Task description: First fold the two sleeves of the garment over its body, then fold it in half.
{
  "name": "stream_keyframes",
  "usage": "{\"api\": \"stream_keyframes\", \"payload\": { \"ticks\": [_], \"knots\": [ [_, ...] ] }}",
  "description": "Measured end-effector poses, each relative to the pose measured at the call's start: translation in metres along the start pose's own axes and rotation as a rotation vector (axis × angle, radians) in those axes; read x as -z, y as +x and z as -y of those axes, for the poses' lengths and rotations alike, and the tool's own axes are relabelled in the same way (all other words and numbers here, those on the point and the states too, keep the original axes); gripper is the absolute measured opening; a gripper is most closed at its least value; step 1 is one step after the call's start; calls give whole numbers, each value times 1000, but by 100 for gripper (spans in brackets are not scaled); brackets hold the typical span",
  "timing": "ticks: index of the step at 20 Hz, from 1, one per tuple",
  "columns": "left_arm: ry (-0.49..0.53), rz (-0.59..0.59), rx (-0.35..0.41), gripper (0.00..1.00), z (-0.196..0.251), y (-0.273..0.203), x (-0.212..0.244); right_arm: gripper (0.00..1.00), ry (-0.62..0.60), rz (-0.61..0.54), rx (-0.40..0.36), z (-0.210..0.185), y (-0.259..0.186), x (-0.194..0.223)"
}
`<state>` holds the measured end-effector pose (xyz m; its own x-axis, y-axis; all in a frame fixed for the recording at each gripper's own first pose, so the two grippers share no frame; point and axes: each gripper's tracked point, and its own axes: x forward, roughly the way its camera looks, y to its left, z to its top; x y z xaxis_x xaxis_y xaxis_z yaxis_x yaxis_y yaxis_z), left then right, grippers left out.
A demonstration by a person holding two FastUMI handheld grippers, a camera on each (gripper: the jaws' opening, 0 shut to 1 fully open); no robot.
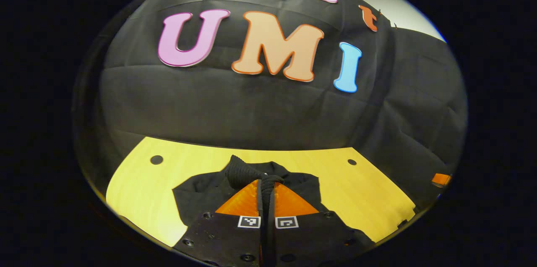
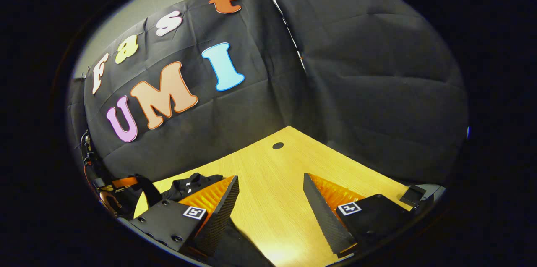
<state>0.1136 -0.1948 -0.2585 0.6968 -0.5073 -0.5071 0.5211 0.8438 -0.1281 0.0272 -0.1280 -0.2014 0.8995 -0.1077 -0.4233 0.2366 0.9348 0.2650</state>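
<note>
Left gripper [image 1: 266, 185]: one, held low over the tabletop [image 1: 138, 183], fingers pinched on a raised fold of the garment [image 1: 245, 172]. Garment: one, black, lying on the tabletop under and ahead of those fingers. Right gripper [image 2: 270, 200]: one, tilted, fingers spread wide with bare tabletop [image 2: 268, 174] between them. The right gripper view takes in the garment [image 2: 188, 184] beside its left finger, plus the other gripper [image 2: 115, 187] at the far left edge. Tabletop holes: two in the left gripper view, one in the right.

Black cloth wall [image 1: 251, 111], yellow wooden table [image 2: 272, 183]
</note>
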Motion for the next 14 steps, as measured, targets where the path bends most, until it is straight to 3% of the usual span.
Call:
{"api": "stream_keyframes", "payload": {
  "ticks": [6, 11, 14],
  "knots": [
    [-27, -39, 94, 0, 65, 45, 18, 98, -12, -13, -12, 12, 2, 2],
    [-54, -109, 138, 0, 103, 66, 50, 98, 16, -20, 1, 37, -1, -2],
    [-52, -136, 126, 0, 115, 80, 63, 97, 48, -17, -1, 44, -3, -4]
  ]
}}
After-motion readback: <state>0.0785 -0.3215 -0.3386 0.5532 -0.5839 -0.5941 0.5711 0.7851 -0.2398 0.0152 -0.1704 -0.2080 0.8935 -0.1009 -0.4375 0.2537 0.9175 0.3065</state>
